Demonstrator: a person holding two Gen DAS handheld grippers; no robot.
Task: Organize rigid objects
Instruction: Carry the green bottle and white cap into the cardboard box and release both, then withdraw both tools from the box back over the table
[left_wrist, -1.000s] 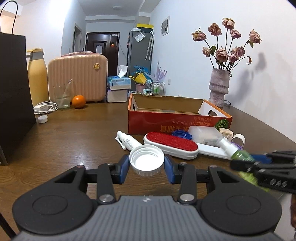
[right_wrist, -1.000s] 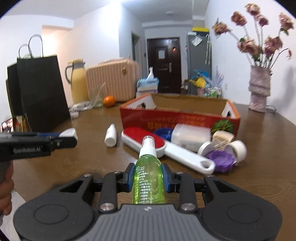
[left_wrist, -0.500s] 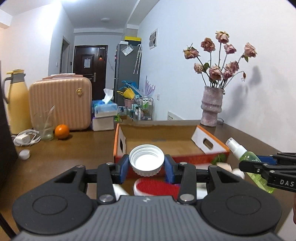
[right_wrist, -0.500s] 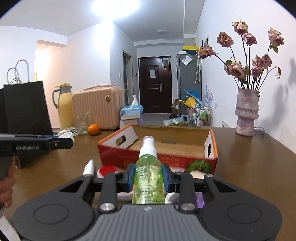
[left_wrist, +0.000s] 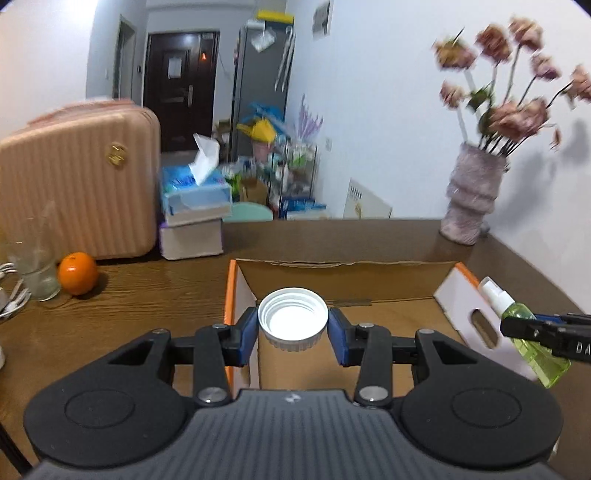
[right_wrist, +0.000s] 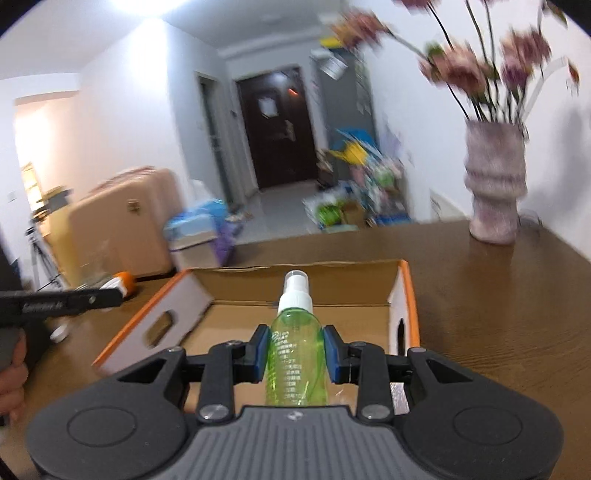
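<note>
My left gripper (left_wrist: 293, 330) is shut on a white screw cap (left_wrist: 293, 318), held open side up over the near left part of the orange cardboard box (left_wrist: 369, 317). My right gripper (right_wrist: 295, 349) is shut on a green spray bottle (right_wrist: 297, 354) with a white pump top, pointing over the same box (right_wrist: 236, 321). The bottle (left_wrist: 532, 343) and right gripper also show at the box's right wall in the left wrist view. The left gripper (right_wrist: 107, 295) with its cap reaches in from the left in the right wrist view. The box floor in view is bare cardboard.
A vase of dried roses (left_wrist: 472, 199) stands on the brown table at the back right. An orange (left_wrist: 77, 273), a glass (left_wrist: 35, 269), a pink suitcase (left_wrist: 77, 184) and a tissue box on a carton (left_wrist: 194, 206) sit at the back left. A hand (right_wrist: 11, 380) holds the left gripper.
Both grippers have moved forward and risen from the clutter in front of the box to above the box's opening, carrying the cap and the bottle. The lint brush and other items have dropped out of view.
</note>
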